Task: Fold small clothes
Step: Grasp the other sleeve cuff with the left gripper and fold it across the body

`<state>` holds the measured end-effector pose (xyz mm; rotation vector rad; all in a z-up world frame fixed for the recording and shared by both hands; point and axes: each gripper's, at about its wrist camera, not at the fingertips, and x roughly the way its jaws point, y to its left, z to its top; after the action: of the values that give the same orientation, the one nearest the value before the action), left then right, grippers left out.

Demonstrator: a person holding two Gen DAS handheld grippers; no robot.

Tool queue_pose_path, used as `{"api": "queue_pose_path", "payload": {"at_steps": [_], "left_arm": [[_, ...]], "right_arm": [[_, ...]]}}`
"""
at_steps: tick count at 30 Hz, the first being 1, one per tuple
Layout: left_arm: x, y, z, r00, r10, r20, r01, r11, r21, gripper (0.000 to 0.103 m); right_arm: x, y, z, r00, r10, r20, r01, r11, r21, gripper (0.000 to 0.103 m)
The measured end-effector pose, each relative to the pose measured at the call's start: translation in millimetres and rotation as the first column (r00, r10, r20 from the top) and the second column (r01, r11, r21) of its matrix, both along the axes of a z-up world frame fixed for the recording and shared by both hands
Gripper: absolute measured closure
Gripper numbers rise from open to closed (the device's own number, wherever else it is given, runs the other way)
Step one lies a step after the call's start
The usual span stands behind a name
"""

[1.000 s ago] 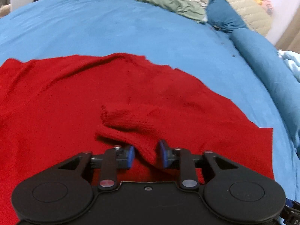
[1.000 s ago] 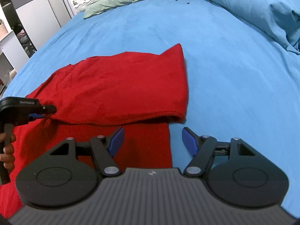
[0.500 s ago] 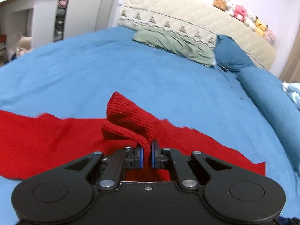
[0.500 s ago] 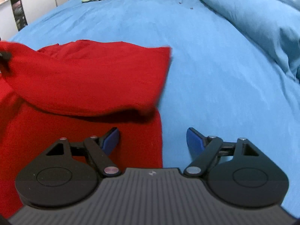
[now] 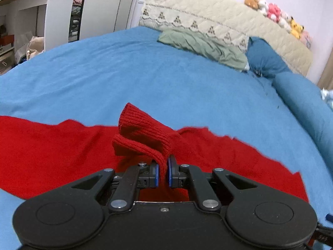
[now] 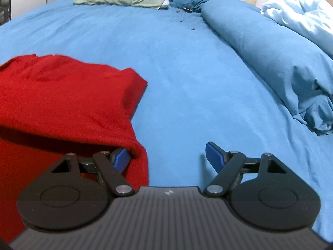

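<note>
red sweater (image 5: 62, 152) lies spread on the blue bedsheet (image 5: 145, 79), and its ribbed cuff (image 5: 143, 137) is pinched between the closed pads of the left gripper (image 5: 163, 174), the knit rising straight up out of the fingers and curling over to the left. the rest of the garment stretches out flat ahead and to both sides of that grip, its long axis running across the view, left to right. in the right wrist view the right gripper (image 6: 168, 156) has its fingers wide apart and holds nothing; its left fingertip (image 6: 121, 156) sits at or just under the lifted red edge (image 6: 133, 145), while the other blue fingertip is over bare sheet. a folded-over layer of the sweater hangs above a lower layer there, with a dark shadow between them. so the cloth lies to the left of the right gripper's gap, and the left one is the nearer hand, already on it; i judge the coming move is carrying the sleeve across the body.

farther off, a rolled blue duvet (image 6: 270, 52) lies along the right, a green garment (image 5: 204, 45) near the quilted headboard (image 5: 229, 27), plush toys (image 5: 276, 16) on top. nothing blocks the fold.
</note>
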<state>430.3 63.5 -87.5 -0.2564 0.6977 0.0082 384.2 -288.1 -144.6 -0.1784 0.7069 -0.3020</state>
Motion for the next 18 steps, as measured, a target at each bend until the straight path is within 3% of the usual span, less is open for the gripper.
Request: {"api": "queue_pose_path", "payload": {"at_steps": [5,9,10,14,18], "left_arm": [[-8.7,10.3,-21.6,0.998,0.013,-0.069,-0.011,1.0,0.026,0.089],[-27.2,21.6,-22.7,0.994,0.053,-0.099,-0.045,0.996,0.078,0.058],[-32.3,25.9,-21.5,0.992,0.069,-0.103,-0.059,0.993,0.1,0.056],[-50.4,43.1,-16.9,0.982,0.125,-0.14,-0.101,0.981,0.167,0.056],[-53.0,33.1,0.2,0.997,0.038,-0.072,-0.023,0.981,0.195,0.055]], "right_arm": [[-9.2,3.9,-12.1,0.996,0.05,-0.077,-0.053,0.998,-0.038,0.013],[-15.5,-2.1,-7.2,0.994,0.064,-0.09,-0.064,0.998,-0.002,0.013],[-17.1,-2.6,-4.8,0.992,0.077,-0.097,-0.077,0.997,0.006,0.013],[-25.6,4.7,14.2,0.983,0.176,-0.052,-0.172,0.982,0.072,0.011],[-12.4,26.1,27.7,0.948,0.317,0.012,-0.313,0.931,0.19,0.009]]}}
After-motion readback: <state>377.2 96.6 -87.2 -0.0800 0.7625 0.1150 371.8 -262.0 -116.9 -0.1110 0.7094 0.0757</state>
